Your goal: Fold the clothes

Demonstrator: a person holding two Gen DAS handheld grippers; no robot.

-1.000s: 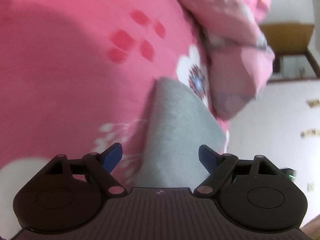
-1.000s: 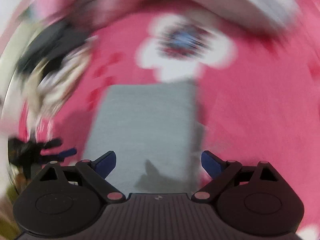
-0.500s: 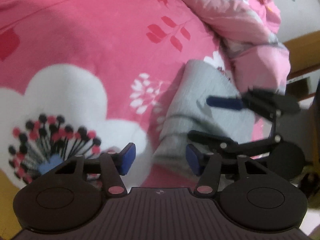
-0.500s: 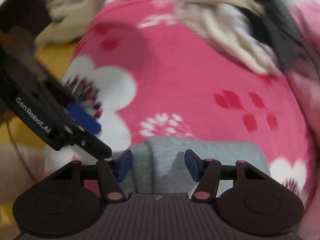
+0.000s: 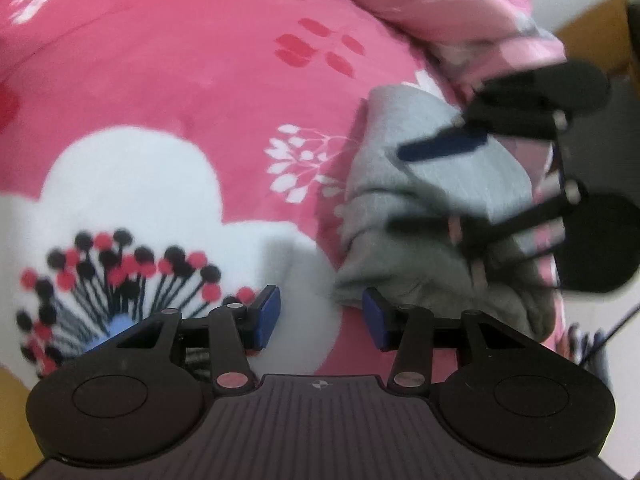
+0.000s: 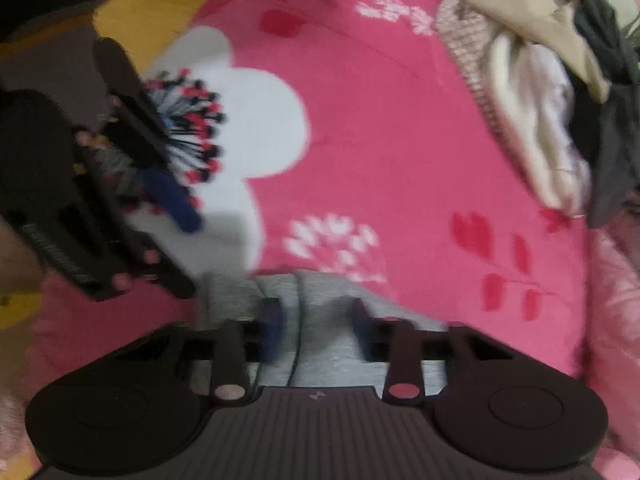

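A folded grey garment [image 5: 452, 184] lies on the pink flowered bedspread [image 5: 200, 80]. My right gripper [image 5: 400, 188] reaches in from the right. Its upper blue finger lies on top of the garment and the lower one under a bunched layer. In the right wrist view the grey garment [image 6: 320, 312] fills the gap of my right gripper [image 6: 316, 328], whose jaws are closing on it. My left gripper [image 5: 320, 316] hovers over the white flower print, jaws closing, nothing between them. The garment's near corner lies just beyond its right finger. My left gripper [image 6: 180, 240] also shows at the left of the right wrist view.
A heap of loose clothes [image 6: 540, 100], beige, cream and dark, lies at the far side of the bed. A rumpled pink quilt [image 5: 460, 12] rises behind the grey garment. A yellow wooden bed edge [image 6: 132, 12] borders the bedspread.
Both grippers' jaws have narrowed. The right gripper swung round, came down over the grey garment and took fabric between its fingers, and the garment's near edge has bunched up.
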